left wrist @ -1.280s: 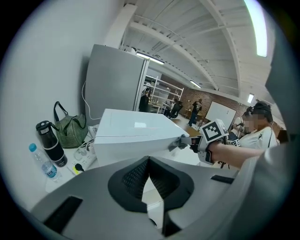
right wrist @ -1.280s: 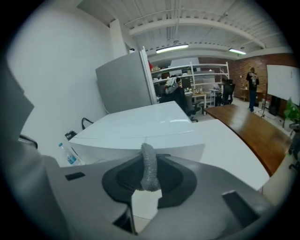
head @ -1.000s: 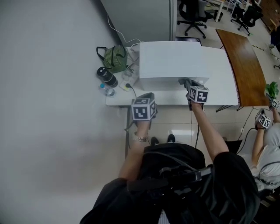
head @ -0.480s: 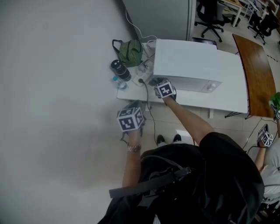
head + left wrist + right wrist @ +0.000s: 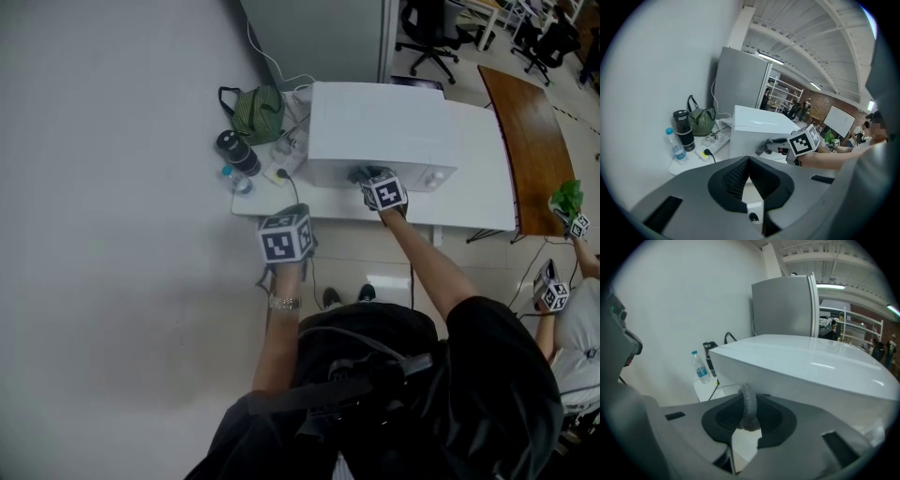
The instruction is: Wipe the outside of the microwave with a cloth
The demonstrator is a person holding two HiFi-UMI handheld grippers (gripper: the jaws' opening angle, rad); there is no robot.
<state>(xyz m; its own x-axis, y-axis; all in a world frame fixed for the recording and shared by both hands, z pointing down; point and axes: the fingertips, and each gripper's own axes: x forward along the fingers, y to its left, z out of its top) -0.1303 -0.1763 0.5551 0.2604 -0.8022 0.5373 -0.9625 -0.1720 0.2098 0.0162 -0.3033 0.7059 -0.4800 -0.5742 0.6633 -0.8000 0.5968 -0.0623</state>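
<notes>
— Where is the crumpled grey cloth [image 5: 749,408] held?

— It is pinched between the closed jaws of the right gripper [image 5: 373,182]. It is pressed against the front face of the white box-shaped microwave [image 5: 380,127], so that this face can be rubbed. The top and sides are not being touched.

— And why is the left gripper [image 5: 749,160] held clear of the white table [image 5: 487,187]?

— Nothing, it is judged, is needed from it. Its jaws are drawn together on nothing, and it is held short of the table's near edge, so the path of the wipe is left unobstructed.
</notes>
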